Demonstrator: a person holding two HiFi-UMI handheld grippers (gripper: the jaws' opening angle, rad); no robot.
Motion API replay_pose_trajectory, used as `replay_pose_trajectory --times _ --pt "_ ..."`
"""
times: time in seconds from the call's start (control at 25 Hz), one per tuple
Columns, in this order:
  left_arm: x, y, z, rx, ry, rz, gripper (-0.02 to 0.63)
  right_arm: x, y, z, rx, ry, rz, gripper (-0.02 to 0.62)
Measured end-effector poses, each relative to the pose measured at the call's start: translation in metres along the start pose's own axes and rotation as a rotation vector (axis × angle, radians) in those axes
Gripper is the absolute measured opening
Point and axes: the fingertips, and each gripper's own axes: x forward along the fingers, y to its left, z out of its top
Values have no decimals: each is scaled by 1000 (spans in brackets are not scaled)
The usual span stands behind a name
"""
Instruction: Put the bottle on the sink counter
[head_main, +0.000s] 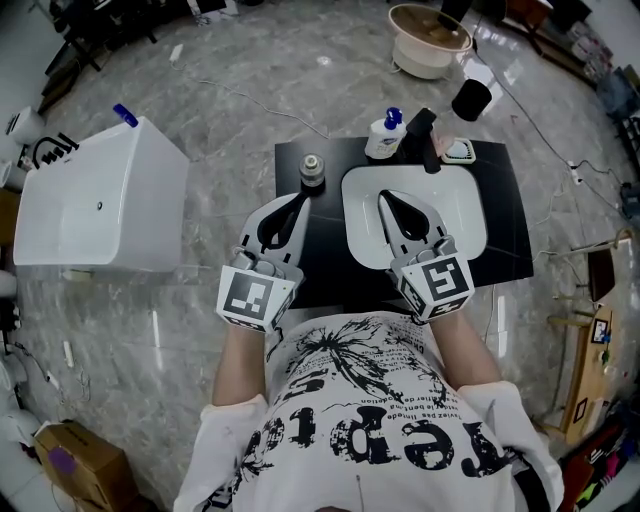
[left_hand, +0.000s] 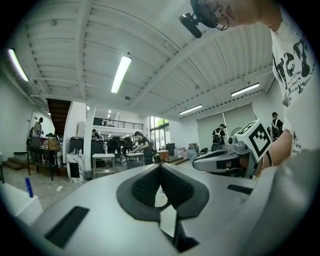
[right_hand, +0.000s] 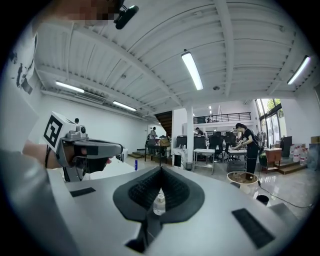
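A small clear bottle with a grey cap stands on the black sink counter, left of the white basin. A white bottle with a blue cap stands at the counter's back beside the black faucet. My left gripper hovers just short of the clear bottle, jaws shut with nothing in them. My right gripper is over the basin, also shut and empty. In the right gripper view a small clear bottle shows beyond the shut jaws; the left gripper view has only a pale shape there.
A white box-like unit with a blue-capped item on top stands on the floor to the left. A cream tub and a black cup sit behind the counter. A soap dish rests at the counter's back right. People work at far tables.
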Motion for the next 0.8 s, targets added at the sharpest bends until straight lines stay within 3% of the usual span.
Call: replay_pose_trajectory --times 0.8 --pt "10 5 -5 -21 1 -10 14 8 -10 -6 13 1 -18 12"
